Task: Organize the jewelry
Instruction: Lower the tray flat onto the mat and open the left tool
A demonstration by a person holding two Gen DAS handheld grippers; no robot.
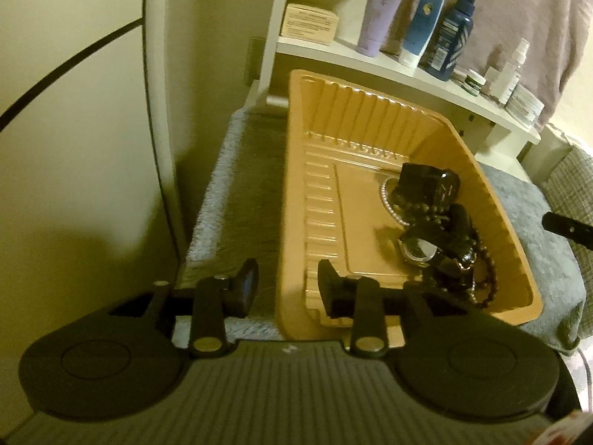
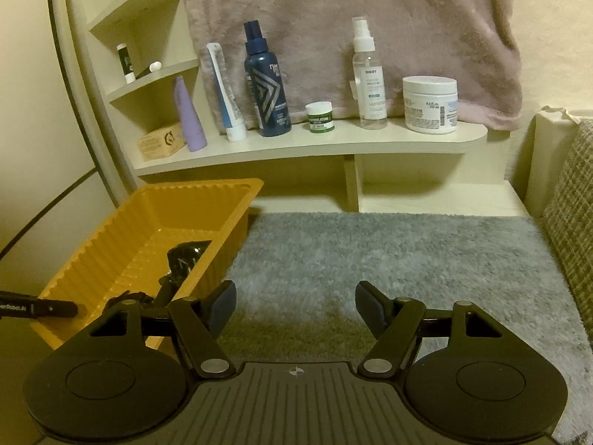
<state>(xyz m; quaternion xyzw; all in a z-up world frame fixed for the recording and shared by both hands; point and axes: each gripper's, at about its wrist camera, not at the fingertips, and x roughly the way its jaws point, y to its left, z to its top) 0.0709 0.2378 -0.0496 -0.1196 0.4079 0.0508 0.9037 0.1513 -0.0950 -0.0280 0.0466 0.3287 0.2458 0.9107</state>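
A gold ribbed plastic tray (image 1: 352, 118) stands on a grey fluffy mat (image 1: 237, 193). In its right half lies a dark heap of jewelry (image 1: 433, 230): a black watch (image 1: 418, 250), a pearl bracelet (image 1: 385, 200) and dark bead strings. My left gripper (image 1: 288, 291) is open astride the tray's near left wall, one finger outside over the mat and one inside, with neither pad pressing on it. My right gripper (image 2: 295, 306) is open over the bare mat (image 2: 370, 252), right of the tray (image 2: 129, 222), with nothing between its fingers. The jewelry (image 2: 183, 256) shows partly behind the tray's wall.
A white shelf (image 2: 296, 144) behind the mat carries several bottles, tubes and jars, with a pink blanket (image 2: 352, 18) hanging behind it. A checked cushion (image 2: 570, 204) borders the mat on the right. A pale wall panel (image 1: 74, 148) stands to the left of the tray.
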